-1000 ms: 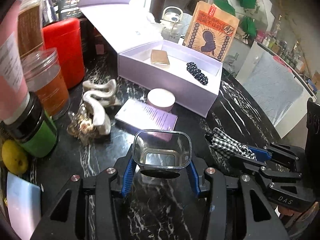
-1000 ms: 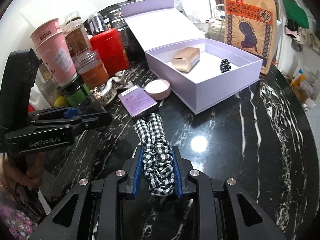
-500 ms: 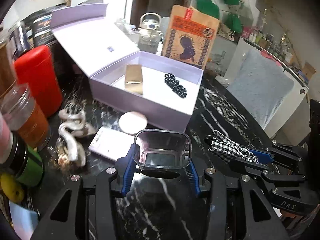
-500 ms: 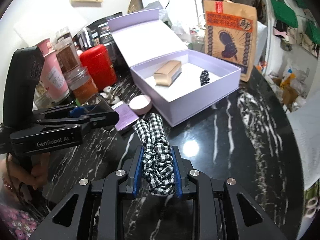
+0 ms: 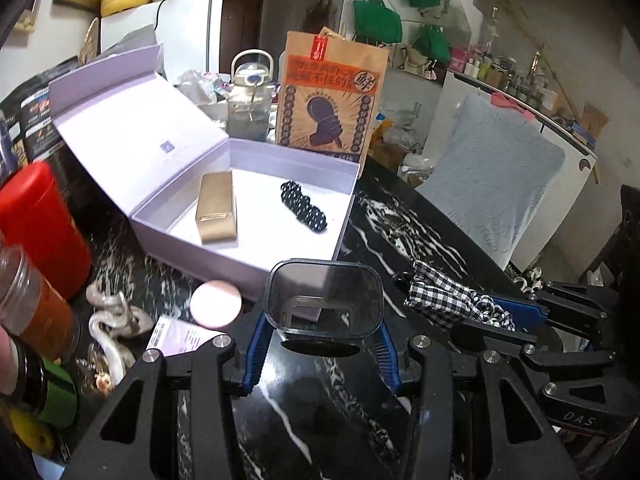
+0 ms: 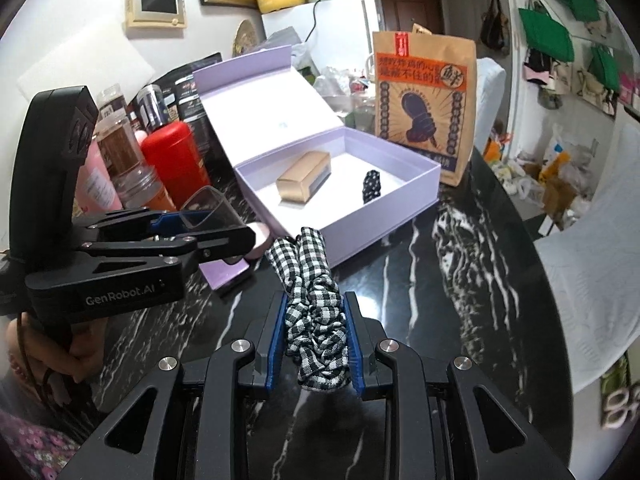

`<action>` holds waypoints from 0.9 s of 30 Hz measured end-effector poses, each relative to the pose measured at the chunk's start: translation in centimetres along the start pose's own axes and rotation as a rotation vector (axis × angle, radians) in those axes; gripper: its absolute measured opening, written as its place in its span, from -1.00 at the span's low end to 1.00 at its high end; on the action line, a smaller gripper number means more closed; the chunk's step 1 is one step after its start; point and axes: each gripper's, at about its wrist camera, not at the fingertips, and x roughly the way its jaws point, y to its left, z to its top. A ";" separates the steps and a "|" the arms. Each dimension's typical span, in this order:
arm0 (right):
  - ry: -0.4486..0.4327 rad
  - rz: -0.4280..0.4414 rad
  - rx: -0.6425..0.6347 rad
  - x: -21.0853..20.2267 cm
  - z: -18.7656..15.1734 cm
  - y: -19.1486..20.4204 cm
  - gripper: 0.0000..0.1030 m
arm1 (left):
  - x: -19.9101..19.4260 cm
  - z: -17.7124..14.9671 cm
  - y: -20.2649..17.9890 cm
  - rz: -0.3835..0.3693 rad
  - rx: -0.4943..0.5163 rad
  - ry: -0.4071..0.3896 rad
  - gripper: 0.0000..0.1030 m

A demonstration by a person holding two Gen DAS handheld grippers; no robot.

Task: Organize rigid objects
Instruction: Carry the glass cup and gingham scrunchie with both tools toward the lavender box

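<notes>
Ahead of me on the black marbled surface [image 5: 400,232] sits the open lilac box [image 5: 240,258], a gold case [image 5: 216,208] and a black beaded piece [image 5: 304,207] inside. A pink round tin [image 5: 216,304] and a red canister [image 5: 40,224] crowd its near left side. My left fingers [image 5: 322,334] are narrowed, clamping a clear glass container [image 5: 324,300]. My right fingers [image 6: 316,340] pinch a checked scrunchie [image 6: 310,292], above the surface.

Indoor light, fairly bright, heavy fisheye warp w/ dark corners.
My views are sharp at centre; the black marble table [image 6: 460,280] shows glare streaks; edges smear, esp. left side.
</notes>
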 end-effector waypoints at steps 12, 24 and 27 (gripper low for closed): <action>-0.042 -0.035 -0.040 -0.4 2.6 -0.8 -0.49 | 0.4 2.8 0.5 0.024 -0.009 -0.038 -0.11; -0.049 -0.030 -0.096 1.6 5.3 -0.9 -0.49 | 2.3 5.3 2.6 0.045 -0.027 -0.037 -0.11; -0.044 -0.024 -0.114 2.6 6.2 -1.0 -0.49 | 3.0 5.9 3.2 0.050 -0.033 -0.035 -0.11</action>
